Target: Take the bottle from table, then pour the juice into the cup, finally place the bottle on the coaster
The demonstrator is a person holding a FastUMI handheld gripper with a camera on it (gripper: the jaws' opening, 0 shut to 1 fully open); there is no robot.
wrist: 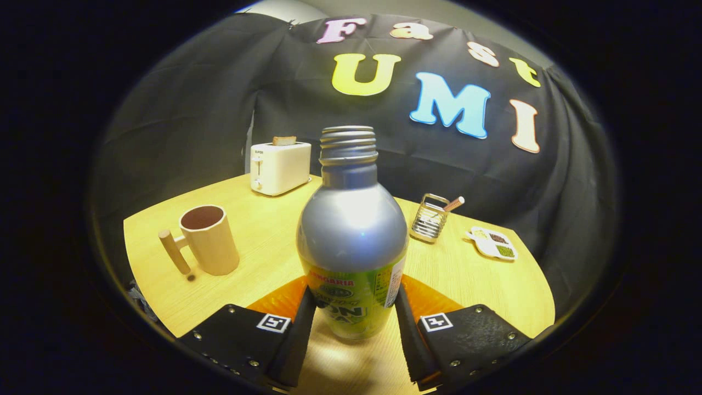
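Observation:
A silver bottle (pixel 351 230) with a green label and an open threaded neck stands upright between my fingers. My gripper (pixel 354 296) is shut on the bottle, both fingers pressing its lower labelled part. An orange coaster (pixel 277 300) lies on the table just behind the fingers, showing on both sides of the bottle; I cannot tell whether the bottle's base touches it or the table. A tan cup (pixel 208 238) with a stick handle stands to the left, beyond the left finger, its dark inside visible.
The round wooden table (pixel 263 230) carries a white toaster (pixel 279 166) with a slice of toast at the back, a wire holder (pixel 430 218) with a stick in it, and a small divided dish (pixel 492 243) to the right.

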